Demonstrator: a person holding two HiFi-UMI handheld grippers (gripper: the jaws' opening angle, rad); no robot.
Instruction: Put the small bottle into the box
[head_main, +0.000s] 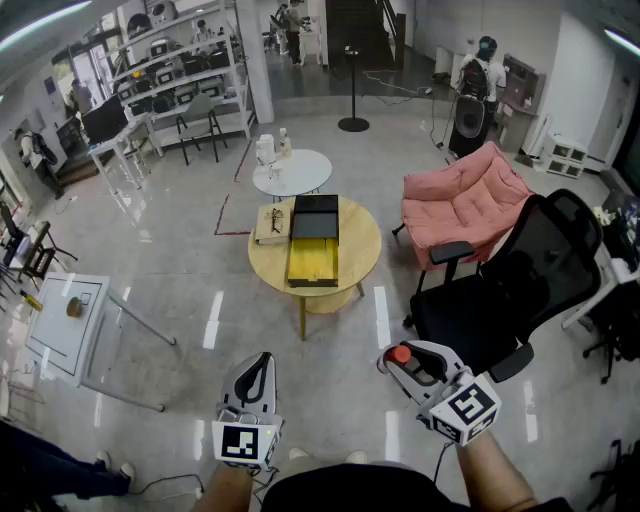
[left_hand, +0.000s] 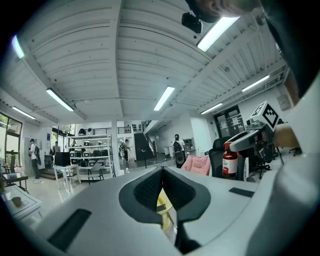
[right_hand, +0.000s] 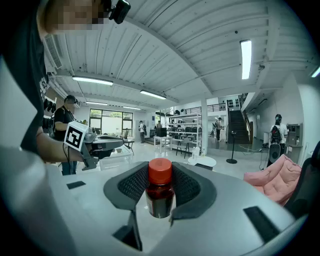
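The left hand-held gripper (head_main: 261, 362), grey plastic with a square-marker cube (head_main: 247, 442) at its rear, was held level and pointed forward. Its dark ribbed pads were closed against each other with nothing between them. The right hand-held gripper (head_main: 403, 357) was held apart from it, tipped slightly downward. Its jaws stood wide, clamped on an upright small brown glass bottle with a red cap (right_hand: 160, 192). The right forearm (head_main: 497, 470) and left forearm (head_main: 225, 490) reached in from below.

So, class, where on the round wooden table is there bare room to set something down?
Free: the wooden table's right strip beside the box, and the near-left part in front of the book. Crowded: middle and far left.
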